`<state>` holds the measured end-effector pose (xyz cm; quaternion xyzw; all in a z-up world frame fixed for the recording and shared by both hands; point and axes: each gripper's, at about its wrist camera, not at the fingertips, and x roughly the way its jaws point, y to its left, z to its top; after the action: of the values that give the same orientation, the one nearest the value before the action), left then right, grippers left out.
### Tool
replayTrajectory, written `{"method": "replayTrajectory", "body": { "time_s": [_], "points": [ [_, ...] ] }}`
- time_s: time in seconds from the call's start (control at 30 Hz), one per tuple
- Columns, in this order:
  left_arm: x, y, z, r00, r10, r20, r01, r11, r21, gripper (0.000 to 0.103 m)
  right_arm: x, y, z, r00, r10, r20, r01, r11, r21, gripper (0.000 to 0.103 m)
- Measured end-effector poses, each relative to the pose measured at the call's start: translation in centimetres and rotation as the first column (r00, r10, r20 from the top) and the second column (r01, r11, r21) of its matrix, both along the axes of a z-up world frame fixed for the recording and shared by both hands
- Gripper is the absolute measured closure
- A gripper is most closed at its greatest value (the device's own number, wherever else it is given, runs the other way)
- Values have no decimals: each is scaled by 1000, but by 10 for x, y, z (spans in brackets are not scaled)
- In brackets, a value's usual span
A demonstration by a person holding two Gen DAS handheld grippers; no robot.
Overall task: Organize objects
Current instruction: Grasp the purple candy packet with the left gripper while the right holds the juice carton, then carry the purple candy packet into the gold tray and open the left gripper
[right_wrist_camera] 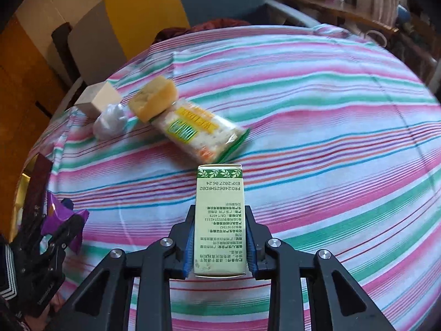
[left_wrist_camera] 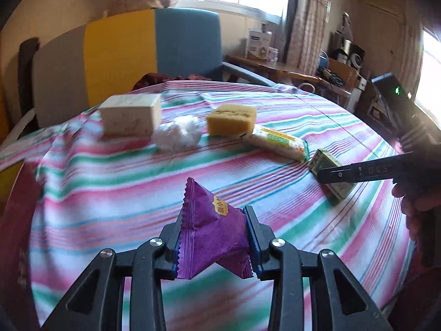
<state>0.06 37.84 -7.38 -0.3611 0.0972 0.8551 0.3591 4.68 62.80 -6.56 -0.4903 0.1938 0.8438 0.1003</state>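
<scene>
My left gripper is shut on a purple snack packet, held just above the striped tablecloth. My right gripper is shut on a pale green carton with printed text, its far end over the cloth. In the left wrist view that carton lies at the right under the right gripper's finger. From the right wrist view the left gripper with the purple packet shows at the far left.
In a row on the cloth lie a beige box, a white crumpled wad, a yellow sponge cake and a rice cracker pack. A chair stands behind the table. A cluttered desk is at the back right.
</scene>
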Motion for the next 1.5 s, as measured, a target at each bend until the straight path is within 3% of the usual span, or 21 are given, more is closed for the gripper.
{"method": "replayTrajectory", "body": {
  "time_s": [0.23,0.5,0.73,0.87,1.07,1.3,1.37,1.5],
  "points": [
    [7,-42,11,995,41,86,-47,997,65,66,-3,-12,2,998,65,-22,-65,998,-3,73],
    [19,-97,49,997,57,43,-63,987,150,66,-7,-22,-3,994,112,14,-113,992,58,73],
    [0,-150,64,983,179,42,-184,971,152,66,-5,-27,1,991,132,-9,-131,990,49,73],
    [-25,-186,61,956,282,80,-290,949,126,66,-6,-33,7,987,154,-38,-151,986,64,73],
    [-68,-226,37,901,396,175,-406,914,19,66,-6,-36,6,985,172,-24,-169,982,81,73],
    [-89,-247,19,867,452,211,-456,890,-33,65,-7,-37,4,985,170,-14,-169,982,86,73],
    [-93,-255,20,850,489,199,-489,871,-52,57,-7,-37,3,985,174,-9,-173,981,89,73],
    [-95,-266,20,826,519,222,-525,850,-33,54,-8,-40,2,983,183,-4,-182,978,99,73]
  ]
}}
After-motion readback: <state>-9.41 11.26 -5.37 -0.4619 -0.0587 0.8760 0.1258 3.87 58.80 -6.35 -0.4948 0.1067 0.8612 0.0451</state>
